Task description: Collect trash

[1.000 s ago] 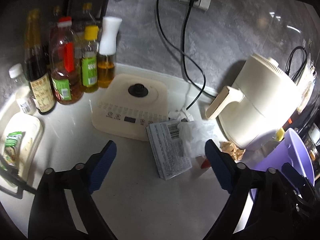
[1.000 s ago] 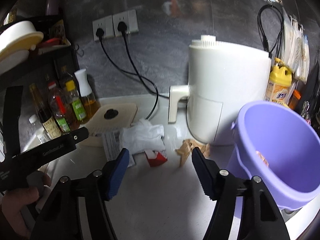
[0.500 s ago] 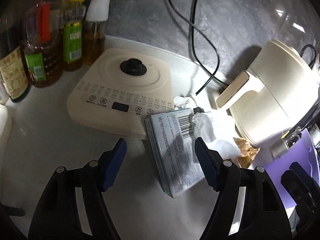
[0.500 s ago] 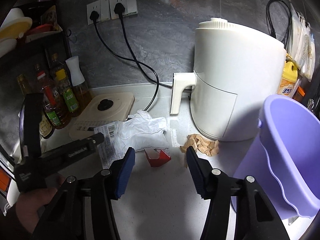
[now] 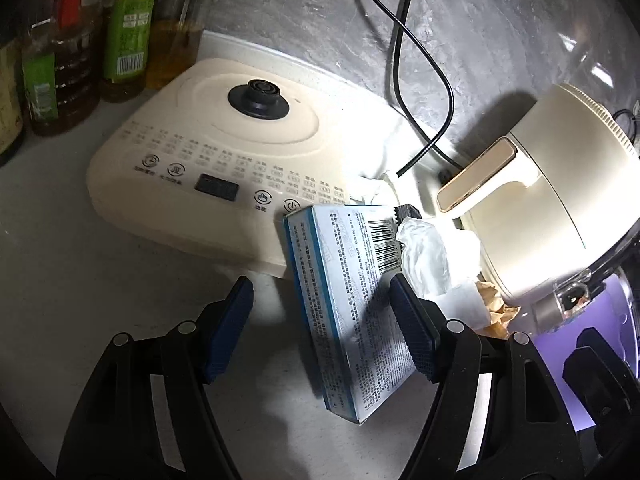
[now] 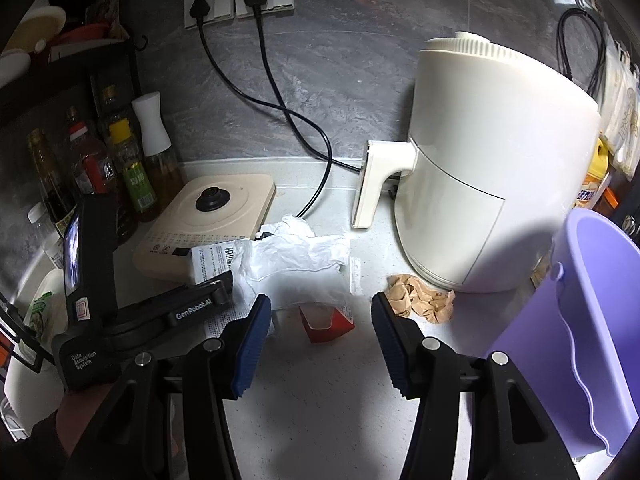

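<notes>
A flat blue-and-white carton [image 5: 352, 300] with a barcode lies on the white counter, its far end leaning on the cream induction cooker [image 5: 224, 160]. My left gripper [image 5: 320, 328] is open and straddles the carton's near part. White crumpled plastic [image 5: 428, 256] lies at its right; it also shows in the right wrist view [image 6: 296, 264]. My right gripper [image 6: 316, 344] is open, just short of a small red box [image 6: 326, 322]. Crumpled brown paper [image 6: 422, 302] lies by the air fryer. A purple bucket [image 6: 576, 340] stands at the right.
A white air fryer [image 6: 480, 184] stands at the back right, its handle pointing left. Oil and sauce bottles [image 6: 132, 168] line the left wall. Two black cords [image 6: 288, 116] run from wall sockets down to the counter. A white dish [image 6: 44, 304] sits at the left edge.
My left gripper has moved forward and down until its fingers straddle the carton. My right gripper has moved closer to the red box and has narrowed a little.
</notes>
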A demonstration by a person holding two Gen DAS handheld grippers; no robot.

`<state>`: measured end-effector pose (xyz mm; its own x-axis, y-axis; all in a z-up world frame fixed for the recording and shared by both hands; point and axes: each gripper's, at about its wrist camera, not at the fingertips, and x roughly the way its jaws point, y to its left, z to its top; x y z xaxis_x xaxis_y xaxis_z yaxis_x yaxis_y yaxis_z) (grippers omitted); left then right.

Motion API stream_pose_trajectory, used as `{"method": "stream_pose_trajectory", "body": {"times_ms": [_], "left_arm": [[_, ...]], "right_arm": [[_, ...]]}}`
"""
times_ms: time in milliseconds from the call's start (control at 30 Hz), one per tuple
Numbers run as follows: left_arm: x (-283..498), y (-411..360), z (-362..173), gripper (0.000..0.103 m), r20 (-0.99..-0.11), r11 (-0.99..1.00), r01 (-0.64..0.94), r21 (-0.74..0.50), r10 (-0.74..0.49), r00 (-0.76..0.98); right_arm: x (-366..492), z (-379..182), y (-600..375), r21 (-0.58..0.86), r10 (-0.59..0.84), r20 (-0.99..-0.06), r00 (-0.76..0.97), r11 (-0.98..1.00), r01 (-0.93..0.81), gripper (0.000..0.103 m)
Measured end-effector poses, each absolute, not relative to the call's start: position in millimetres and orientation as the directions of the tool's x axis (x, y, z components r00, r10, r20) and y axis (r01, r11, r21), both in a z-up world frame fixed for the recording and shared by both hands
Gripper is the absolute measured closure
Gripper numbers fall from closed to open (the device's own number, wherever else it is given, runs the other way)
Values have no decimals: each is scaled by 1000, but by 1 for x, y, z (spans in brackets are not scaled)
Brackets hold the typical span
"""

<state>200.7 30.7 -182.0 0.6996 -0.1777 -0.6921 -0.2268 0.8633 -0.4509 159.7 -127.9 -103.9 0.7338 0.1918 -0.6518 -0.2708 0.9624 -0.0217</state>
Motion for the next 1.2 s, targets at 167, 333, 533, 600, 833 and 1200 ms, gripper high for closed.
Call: {"method": "stream_pose_trajectory", "body": {"times_ms": [167, 333, 533, 600, 833, 1200], "left_arm": [[200, 25, -176, 64, -665, 853, -180, -490, -232, 710], [189, 25, -155, 80, -624, 863, -159, -480, -208, 753], [170, 42, -132, 82, -588, 878, -182, -443, -131, 798], [167, 48, -129, 82, -585, 880, -195, -433, -110, 803], [164, 68, -131, 82, -604, 879, -248, -407, -55, 795], [159, 84, -139, 82, -618, 876, -286, -388, -17, 786]], "right_arm": [[161, -103, -123, -31, 200, -652, 732, 957, -289, 51], [161, -102, -120, -22, 216, -649, 730, 953, -301, 51], [165, -107, -109, 1, 250, -651, 716, 944, -329, 54], [168, -111, -105, 5, 256, -656, 710, 942, -335, 54], [186, -126, -96, -5, 249, -683, 687, 939, -345, 57], [225, -157, -87, -50, 194, -743, 641, 938, -343, 63]]}}
